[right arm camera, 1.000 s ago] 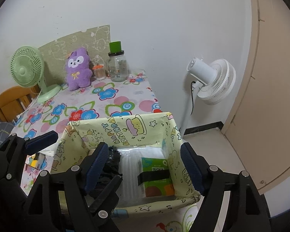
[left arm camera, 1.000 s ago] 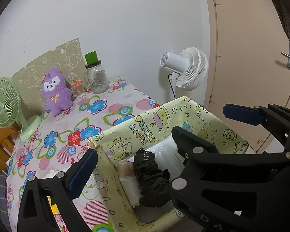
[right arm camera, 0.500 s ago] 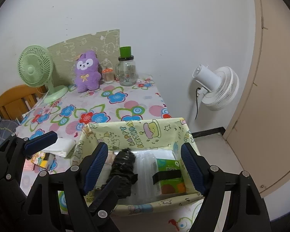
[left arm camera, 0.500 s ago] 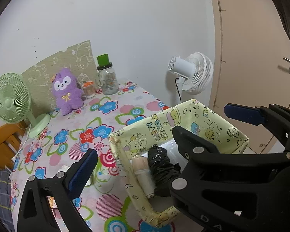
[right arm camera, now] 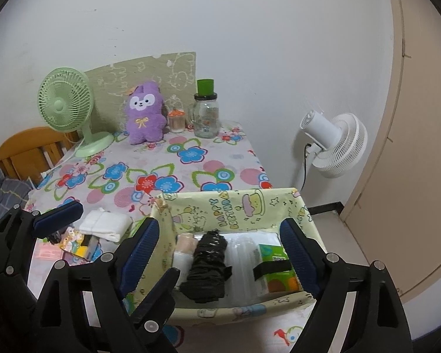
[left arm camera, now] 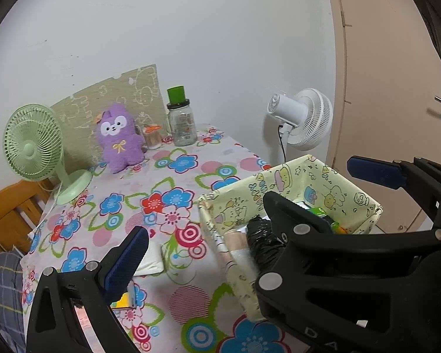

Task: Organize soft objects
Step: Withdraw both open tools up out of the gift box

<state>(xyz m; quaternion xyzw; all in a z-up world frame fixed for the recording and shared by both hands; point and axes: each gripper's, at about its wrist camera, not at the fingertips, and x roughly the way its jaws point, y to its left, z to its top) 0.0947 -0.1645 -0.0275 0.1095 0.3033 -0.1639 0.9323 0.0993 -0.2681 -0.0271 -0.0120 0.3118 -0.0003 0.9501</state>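
Both grippers are held above the near edge of the flower-patterned surface [right arm camera: 191, 173], and nothing is carried in either. The right gripper [right arm camera: 220, 250] is spread wide, its jaws having just been opening, with only the yellow fabric basket [right arm camera: 238, 209] seen beyond the gap and nothing pressed between the pads. The left gripper [left arm camera: 247, 206] is also held apart and empty.

The basket is set at the near right corner of the surface and is already filled with a black crumpled bag [right arm camera: 208, 264], a beige roll [right arm camera: 183, 250], clear plastic packs and a green tissue pack [right arm camera: 275, 267].

Outside it, a folded white cloth [right arm camera: 105, 225] lies just beside the basket's left wall, directly under the left gripper's outer finger [right arm camera: 58, 219]. Its long axis runs roughly across the view, left to right. It is judged the likeliest next soft item, and the left gripper is the nearer one; a short drop forward and down would be needed. The purple plush toy [right arm camera: 145, 113] is propped far back against the wall, well apart from both grippers.
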